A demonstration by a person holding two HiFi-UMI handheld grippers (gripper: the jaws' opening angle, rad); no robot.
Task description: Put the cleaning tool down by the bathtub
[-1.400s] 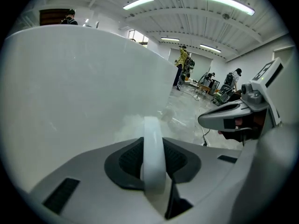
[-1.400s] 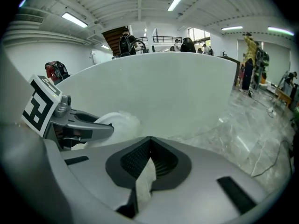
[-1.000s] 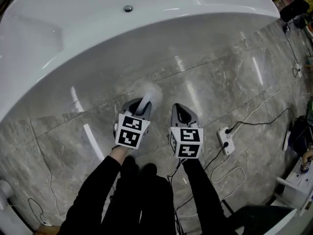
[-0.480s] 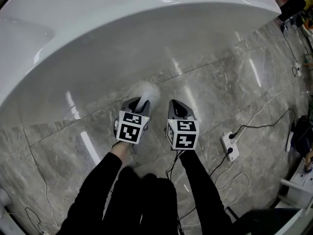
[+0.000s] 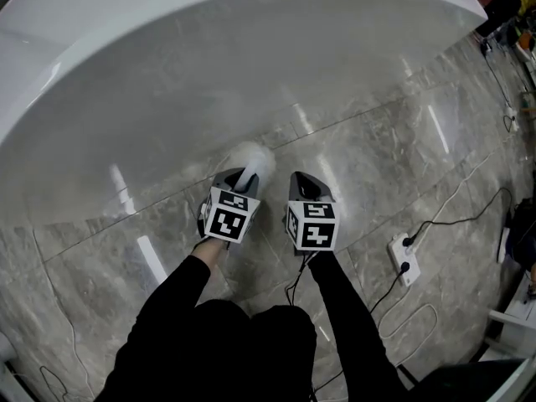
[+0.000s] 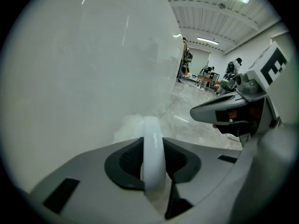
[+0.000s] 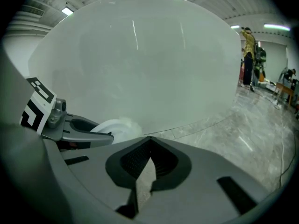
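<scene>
- I see glossy grey marble floor tiles (image 5: 385, 141) streaked with light.
- A white power strip (image 5: 403, 260) lies on them, a black cable (image 5: 444, 222) plugged in.
- A person (image 7: 248, 55) stands far back.

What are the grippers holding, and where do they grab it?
The left gripper holds the white cleaning tool by its handle, with the fluffy head sticking out in front. The right gripper holds nothing.
</scene>
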